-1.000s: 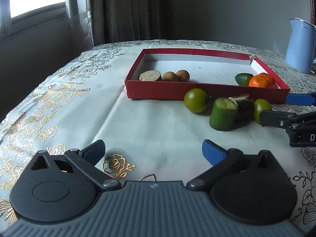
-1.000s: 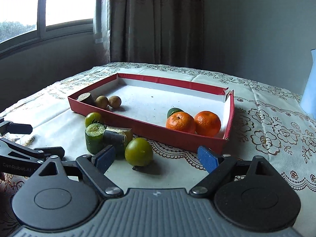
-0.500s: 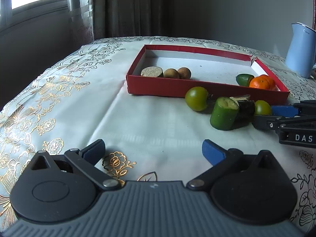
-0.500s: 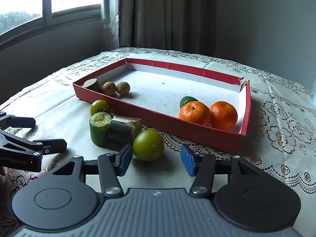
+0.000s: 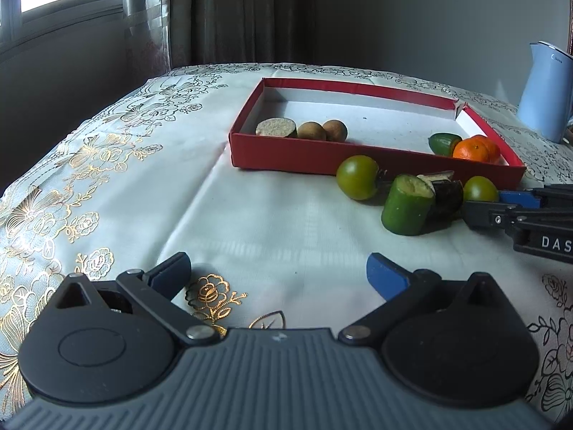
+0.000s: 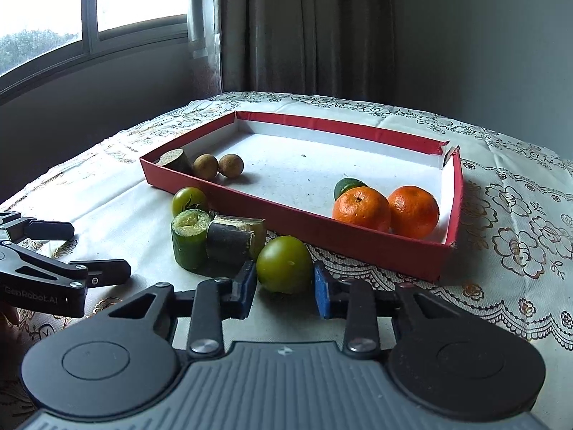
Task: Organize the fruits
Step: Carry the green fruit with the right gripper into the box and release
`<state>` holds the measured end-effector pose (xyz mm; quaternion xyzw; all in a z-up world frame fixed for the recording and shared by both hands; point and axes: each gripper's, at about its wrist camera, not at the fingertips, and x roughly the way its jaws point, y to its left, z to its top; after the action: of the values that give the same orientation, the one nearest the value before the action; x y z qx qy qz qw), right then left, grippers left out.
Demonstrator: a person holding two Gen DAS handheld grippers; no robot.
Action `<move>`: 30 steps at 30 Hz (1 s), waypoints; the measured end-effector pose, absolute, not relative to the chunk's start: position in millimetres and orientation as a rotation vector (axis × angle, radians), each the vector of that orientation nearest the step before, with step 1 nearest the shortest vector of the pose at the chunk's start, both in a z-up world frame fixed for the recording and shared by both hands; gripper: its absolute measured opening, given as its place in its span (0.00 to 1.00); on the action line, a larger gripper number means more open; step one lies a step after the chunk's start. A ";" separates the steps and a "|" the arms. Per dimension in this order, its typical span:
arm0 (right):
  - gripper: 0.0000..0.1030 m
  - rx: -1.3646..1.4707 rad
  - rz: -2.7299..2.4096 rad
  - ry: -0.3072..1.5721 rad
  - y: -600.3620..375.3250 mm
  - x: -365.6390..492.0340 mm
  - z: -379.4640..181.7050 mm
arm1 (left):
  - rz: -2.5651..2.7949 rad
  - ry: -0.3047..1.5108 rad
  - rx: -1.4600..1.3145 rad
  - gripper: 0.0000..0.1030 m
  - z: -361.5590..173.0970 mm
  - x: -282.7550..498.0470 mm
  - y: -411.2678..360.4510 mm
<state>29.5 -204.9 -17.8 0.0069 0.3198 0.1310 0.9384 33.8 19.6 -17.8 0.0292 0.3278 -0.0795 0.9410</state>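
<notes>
The right tool [image 6: 285, 285] brackets a round green fruit [image 6: 284, 263] sitting on the desk [image 6: 358, 308] just outside the red tray [image 6: 358, 242], pads flanking, contact unclear. The left tool [image 5: 278, 272] gapes wide, holding nothing, well apart.

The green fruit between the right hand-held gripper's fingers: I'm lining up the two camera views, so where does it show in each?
Left wrist view: the green fruit sits far right, mid-height, beside the right hand-held gripper, just before the red box.
Right wrist view: the same fruit lies low at centre, between the blue pads.
Shared landmark: the upright green cut cylinder next to it.
</notes>
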 end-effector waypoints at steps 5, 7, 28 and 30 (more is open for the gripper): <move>0.32 0.054 0.259 0.632 -211.6 22.8 -16.1 | -0.162 0.669 0.060 1.00 -18.1 33.7 20.0; 0.32 0.071 0.257 0.621 -213.9 17.9 -15.4 | -0.161 0.669 0.061 1.00 -18.0 33.8 19.7; 0.32 0.109 0.202 0.536 -222.3 21.2 3.8 | -0.161 0.669 0.060 1.00 -18.4 33.2 20.1; 0.32 0.099 0.198 0.518 -221.2 27.5 12.4 | -0.162 0.670 0.059 1.00 -18.7 33.1 20.4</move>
<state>27.5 -221.2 12.4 0.0488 0.2557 0.0975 0.9606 33.1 20.4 -18.7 0.0287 0.3281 -0.0794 0.9408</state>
